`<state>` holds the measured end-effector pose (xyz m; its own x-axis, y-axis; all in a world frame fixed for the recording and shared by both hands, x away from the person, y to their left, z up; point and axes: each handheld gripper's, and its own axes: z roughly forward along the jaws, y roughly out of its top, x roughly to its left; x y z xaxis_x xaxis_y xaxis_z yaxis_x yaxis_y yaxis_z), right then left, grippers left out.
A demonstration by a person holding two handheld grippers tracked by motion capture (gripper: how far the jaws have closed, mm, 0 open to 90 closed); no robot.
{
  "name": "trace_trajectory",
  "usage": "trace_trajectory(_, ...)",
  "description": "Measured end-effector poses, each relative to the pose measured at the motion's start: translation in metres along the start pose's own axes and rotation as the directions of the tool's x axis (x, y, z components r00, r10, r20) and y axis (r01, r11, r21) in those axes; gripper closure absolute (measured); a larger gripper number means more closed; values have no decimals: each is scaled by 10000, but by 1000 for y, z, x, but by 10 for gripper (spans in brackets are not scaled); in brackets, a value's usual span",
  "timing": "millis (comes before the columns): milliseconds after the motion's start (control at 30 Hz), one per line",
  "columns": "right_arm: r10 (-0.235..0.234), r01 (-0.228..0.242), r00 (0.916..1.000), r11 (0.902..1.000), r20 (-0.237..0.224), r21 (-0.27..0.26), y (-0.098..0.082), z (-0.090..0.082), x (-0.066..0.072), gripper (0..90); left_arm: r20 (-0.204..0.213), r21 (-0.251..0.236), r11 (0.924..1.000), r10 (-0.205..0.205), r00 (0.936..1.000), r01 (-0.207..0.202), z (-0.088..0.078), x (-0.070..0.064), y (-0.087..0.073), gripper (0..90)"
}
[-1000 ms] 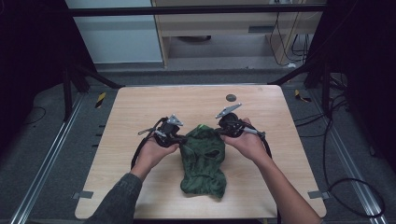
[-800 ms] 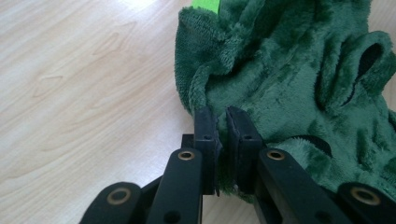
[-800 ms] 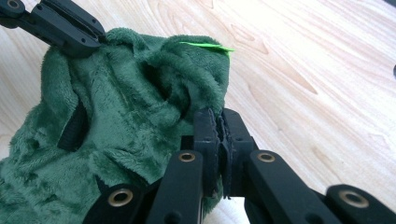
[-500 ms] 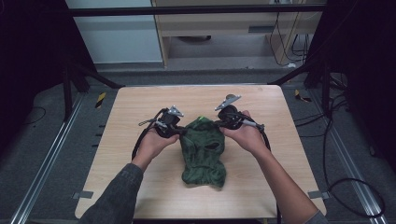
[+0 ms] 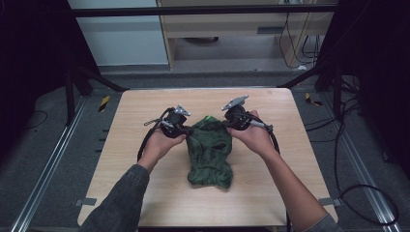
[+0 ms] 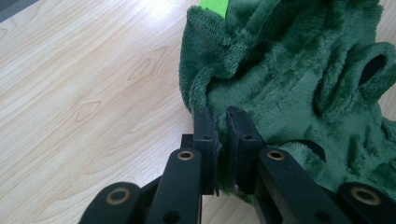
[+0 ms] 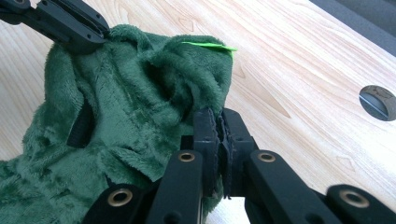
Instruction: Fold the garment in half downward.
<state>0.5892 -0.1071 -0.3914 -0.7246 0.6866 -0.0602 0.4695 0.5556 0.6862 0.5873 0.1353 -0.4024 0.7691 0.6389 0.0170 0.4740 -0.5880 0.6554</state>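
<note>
I'm pinching the green fleece (image 5: 209,153) at its far corners, left gripper (image 6: 222,122) and right gripper (image 7: 218,126) jaws both clenched on it; it's lying mid-bench (image 5: 270,193), crumpled, flattening seemingly unfinished.

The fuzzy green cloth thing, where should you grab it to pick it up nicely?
Probably by its top edge, one corner from each side. The green cloth lies flat and floppy on the table, so a middle pinch would bunch it. The left gripper and right gripper already clamp that edge, near the bright green tag.
</note>
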Motion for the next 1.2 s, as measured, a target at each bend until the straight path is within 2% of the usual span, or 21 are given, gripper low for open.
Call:
trace_trajectory(367,-171,172,9996,9998,229,-64,2,0,0,859,-117,-90,9999,112,9999,-113,-2,0,3,829)
trace_trajectory(800,-351,362,9990,9986,274,-386,-3,-5,12,858,-189,-251,9996,143,9997,-148,-6,-4,-7,823)
trace_trajectory(1100,-442,461,9986,9968,301,-650,-13,-10,21,857,-226,-370,9990,242,9995,-250,-7,-9,-14,821)
trace_trajectory(1200,-742,771,9959,9954,513,-570,-16,-11,26,854,-212,-392,9986,339,9992,-347,-7,-12,-17,820)
